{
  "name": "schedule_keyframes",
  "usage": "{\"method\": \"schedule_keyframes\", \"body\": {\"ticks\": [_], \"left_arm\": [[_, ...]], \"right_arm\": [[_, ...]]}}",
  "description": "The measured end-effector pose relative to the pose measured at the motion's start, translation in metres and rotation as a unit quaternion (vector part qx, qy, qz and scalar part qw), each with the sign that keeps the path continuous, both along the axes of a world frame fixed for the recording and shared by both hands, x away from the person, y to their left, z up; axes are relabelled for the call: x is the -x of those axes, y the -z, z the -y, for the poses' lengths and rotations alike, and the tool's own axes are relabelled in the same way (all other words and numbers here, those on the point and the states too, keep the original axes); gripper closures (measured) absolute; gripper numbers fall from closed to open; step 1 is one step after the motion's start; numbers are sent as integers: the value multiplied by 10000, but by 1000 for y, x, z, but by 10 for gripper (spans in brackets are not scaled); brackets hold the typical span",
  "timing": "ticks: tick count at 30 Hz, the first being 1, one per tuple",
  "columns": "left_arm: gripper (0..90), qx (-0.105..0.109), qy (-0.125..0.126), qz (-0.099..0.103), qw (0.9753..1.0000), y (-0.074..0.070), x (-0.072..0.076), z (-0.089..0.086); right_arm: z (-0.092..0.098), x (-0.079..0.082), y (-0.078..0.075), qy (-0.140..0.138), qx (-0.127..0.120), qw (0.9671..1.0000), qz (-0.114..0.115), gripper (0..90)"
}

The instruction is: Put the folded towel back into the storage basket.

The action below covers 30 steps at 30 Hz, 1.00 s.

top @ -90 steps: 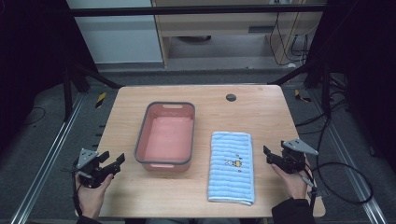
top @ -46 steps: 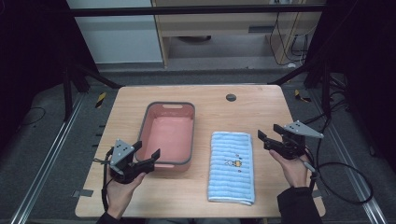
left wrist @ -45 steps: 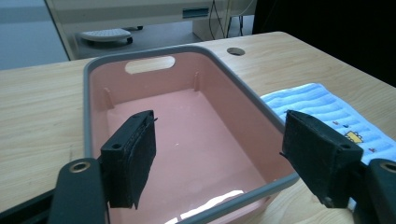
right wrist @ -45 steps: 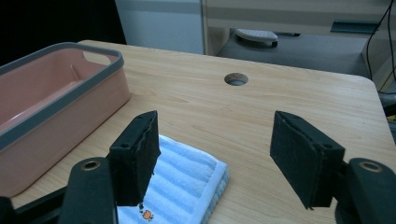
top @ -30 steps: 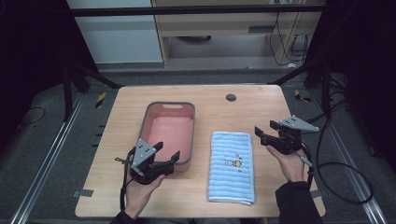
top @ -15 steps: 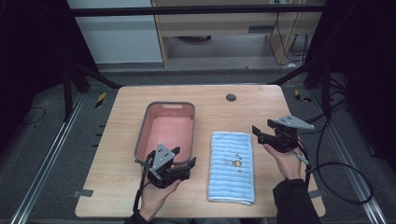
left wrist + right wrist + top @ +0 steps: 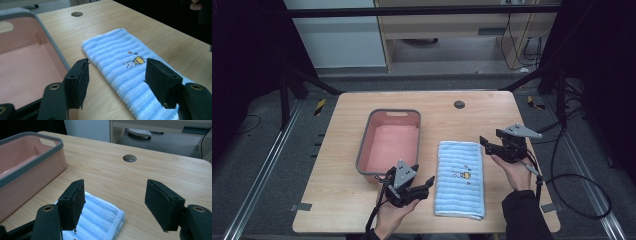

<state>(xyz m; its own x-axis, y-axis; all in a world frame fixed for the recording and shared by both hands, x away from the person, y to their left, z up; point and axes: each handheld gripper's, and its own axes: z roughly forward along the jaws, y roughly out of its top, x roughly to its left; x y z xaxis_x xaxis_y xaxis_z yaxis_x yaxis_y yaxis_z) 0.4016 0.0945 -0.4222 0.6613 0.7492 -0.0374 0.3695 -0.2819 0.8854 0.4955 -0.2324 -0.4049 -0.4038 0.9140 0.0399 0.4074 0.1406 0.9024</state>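
Both grippers hang released over the worktop (image 7: 337, 150). The folded blue towel (image 7: 460, 177) lies just ahead of the left gripper (image 7: 424, 184) and below-left of the right gripper (image 7: 486, 141). Pinching one layer risks unfolding it; the pink basin (image 7: 389, 142) crowds the left gripper.

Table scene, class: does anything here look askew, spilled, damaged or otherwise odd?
Nothing stands out. The folded blue towel lies flat and neat beside the empty pink basin, which sits upright on the table. The left gripper and the right gripper are both open and hold nothing.
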Motion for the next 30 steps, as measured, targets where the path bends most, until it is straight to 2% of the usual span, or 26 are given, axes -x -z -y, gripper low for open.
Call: {"method": "schedule_keyframes", "body": {"ticks": [9, 12, 15, 30], "left_arm": [[392, -198, 92, -110, 9997, 12, 2, 11], [428, -220, 125, -192, 9995, 18, 2, 13], [430, -344, 155, -263, 9989, 26, 3, 18], [440, -546, 67, -433, 9975, 48, 0, 29]], "right_arm": [[0, -4, 11, 3, 133, 9999, -85, 326], [0, -7, 17, 23, 211, 9996, -167, 338], [0, -9, 21, 37, 219, 9995, -244, 352], [-2, -19, 41, 10, 274, 9984, -502, 387]]}}
